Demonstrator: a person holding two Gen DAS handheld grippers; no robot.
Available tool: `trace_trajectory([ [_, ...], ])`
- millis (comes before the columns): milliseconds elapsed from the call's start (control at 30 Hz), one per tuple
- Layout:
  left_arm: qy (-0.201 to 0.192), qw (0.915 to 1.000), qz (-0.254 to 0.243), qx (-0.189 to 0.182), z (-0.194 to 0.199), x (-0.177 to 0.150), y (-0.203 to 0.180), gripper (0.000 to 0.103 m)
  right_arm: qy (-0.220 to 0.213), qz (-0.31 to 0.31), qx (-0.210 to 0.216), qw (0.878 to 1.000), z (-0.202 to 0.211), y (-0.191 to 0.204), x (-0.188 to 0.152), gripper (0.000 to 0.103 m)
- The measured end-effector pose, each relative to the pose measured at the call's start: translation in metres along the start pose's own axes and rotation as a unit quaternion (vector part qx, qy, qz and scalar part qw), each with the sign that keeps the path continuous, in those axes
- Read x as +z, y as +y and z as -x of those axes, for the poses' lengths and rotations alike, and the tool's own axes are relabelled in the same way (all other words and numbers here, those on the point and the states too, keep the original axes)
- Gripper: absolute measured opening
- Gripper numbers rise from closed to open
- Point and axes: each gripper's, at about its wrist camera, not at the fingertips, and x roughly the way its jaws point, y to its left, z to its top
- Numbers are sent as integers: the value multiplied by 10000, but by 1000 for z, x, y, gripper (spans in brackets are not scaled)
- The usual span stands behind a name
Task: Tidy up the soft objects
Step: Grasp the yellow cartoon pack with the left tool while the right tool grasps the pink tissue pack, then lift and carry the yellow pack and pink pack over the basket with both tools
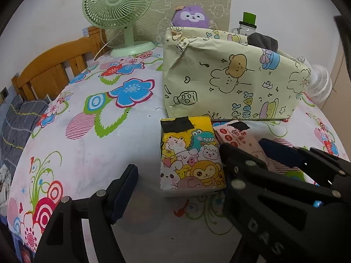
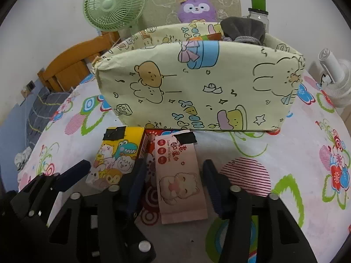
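Observation:
A yellow cartoon-printed tissue pack point(image 1: 190, 153) lies flat on the flowered tablecloth point(image 1: 92, 153). My left gripper point(image 1: 178, 160) stands open astride it, its left pad well clear of the pack's edge. Beside it a pink wipes pack point(image 2: 179, 175) rests partly on a red pack point(image 2: 150, 144). My right gripper point(image 2: 174, 171) straddles the pink pack, with a gap on the left side and the right pad close to its edge. Behind both stands a cream cartoon-printed box point(image 2: 197, 87) holding a grey cloth point(image 2: 243, 30). A purple plush point(image 2: 197, 8) sits behind the box.
A green desk fan point(image 1: 118, 6) stands at the back left, a white fan point(image 2: 335, 76) at the right edge. A jar with a green cap point(image 2: 258, 11) is behind the box. A wooden bed rail point(image 1: 54, 65) and grey bedding point(image 1: 19, 127) lie off the table's left.

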Motion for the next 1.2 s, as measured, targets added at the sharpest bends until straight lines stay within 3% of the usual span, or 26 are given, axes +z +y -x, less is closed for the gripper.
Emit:
trace_trajectory([
  [67, -4, 10000, -7, -8, 0, 0, 1, 79, -51, 151, -160, 9997, -2, 4, 0, 45],
  [367, 0, 10000, 14, 43, 0, 0, 0, 78, -75, 74, -120, 9999, -1, 1, -2, 41],
  [533, -7, 10000, 56, 22, 0, 2, -7, 66, -130, -35, -93, 9999, 9, -7, -4, 41],
  [600, -34, 10000, 74, 31, -1, 4, -10, 54, -164, -69, -123, 9998, 12, -10, -3, 41],
  [700, -62, 10000, 31, 34, -3, 7, -17, 50, -212, -146, -162, 9995, 17, -16, -4, 41],
  [1200, -238, 9997, -56, -59, 20, 4, -37, 46, -438, -320, -153, 9984, 44, -31, -12, 41],
])
